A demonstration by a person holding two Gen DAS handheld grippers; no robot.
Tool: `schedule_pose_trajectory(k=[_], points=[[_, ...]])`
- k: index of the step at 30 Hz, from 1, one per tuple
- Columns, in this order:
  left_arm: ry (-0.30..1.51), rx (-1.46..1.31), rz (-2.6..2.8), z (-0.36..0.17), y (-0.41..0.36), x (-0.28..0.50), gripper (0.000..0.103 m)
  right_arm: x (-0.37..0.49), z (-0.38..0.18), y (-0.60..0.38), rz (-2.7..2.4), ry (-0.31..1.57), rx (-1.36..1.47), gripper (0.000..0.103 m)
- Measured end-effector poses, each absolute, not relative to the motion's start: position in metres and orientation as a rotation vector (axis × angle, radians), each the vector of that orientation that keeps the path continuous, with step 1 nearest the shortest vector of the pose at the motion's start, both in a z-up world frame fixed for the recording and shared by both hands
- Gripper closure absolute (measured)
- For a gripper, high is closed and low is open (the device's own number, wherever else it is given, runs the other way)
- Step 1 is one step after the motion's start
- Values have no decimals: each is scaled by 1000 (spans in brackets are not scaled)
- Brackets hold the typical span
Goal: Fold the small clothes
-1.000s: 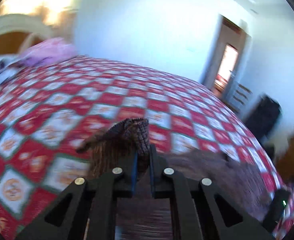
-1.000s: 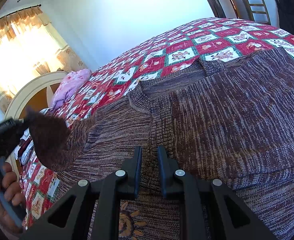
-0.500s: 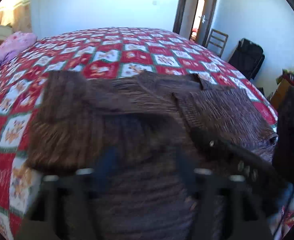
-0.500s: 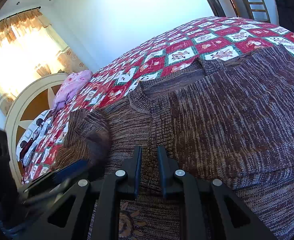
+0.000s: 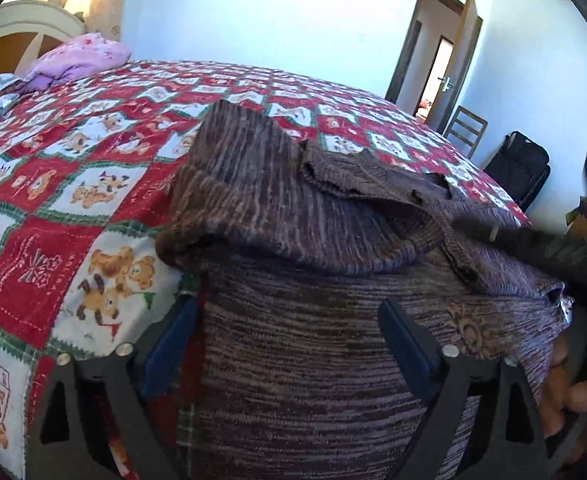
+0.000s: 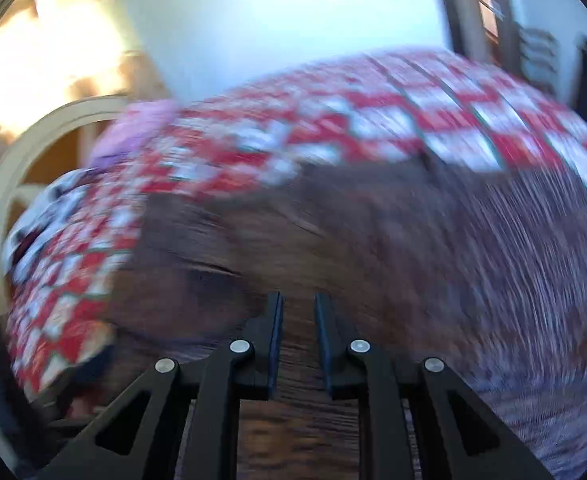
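Note:
A brown knit sweater [image 5: 313,240] lies on the red patchwork bedspread [image 5: 73,160], with its left sleeve folded over the body. My left gripper [image 5: 289,344] is open and empty, its jaws wide apart just above the sweater's lower part. In the right wrist view the picture is blurred by motion. My right gripper [image 6: 297,320] has its jaws close together with a narrow gap over the sweater [image 6: 373,248]; I cannot tell whether cloth is pinched. The right gripper also shows at the left wrist view's right edge [image 5: 549,244].
A pink pillow [image 5: 77,56] and a curved headboard [image 5: 25,20] are at the bed's far left. A wooden chair [image 5: 465,128], a black suitcase [image 5: 521,168] and an open door [image 5: 437,60] stand beyond the bed's right side.
My left gripper carried the sleeve over the sweater's body, let it go and opened wide. My right gripper, still before, is now moving fast.

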State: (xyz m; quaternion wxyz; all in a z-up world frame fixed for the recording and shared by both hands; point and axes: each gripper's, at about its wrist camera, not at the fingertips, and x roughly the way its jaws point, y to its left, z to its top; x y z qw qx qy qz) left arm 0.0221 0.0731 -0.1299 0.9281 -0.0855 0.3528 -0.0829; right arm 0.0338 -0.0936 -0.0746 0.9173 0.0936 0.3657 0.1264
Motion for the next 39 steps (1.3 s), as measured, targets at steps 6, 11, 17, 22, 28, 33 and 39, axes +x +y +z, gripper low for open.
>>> schedule_pose_trajectory(k=[6,11,17,22,28,33,39], points=[[698,-231,-203,-130,85,19,8,38,-48,-34,355,641,-135,22],[688,-244,-209,-130,85,19,8,74,-78,-2,446,767,-301,48],[688,-224,-208,-131,83,19,6,97,-100,2,452,823,-313,90],[688,-218,-214,-132,82,18,4,93,-79,-36,455,799,-14,98],[688,-216,-215,-132,80,16,4,86,-75,-105,458,755,486,98],[688,-207,-211,-131,78,14,4,95,-97,-131,307,804,502,98],[689,-200,-214,-132,78,15,2,89,-97,-138,279,761,513,98]])
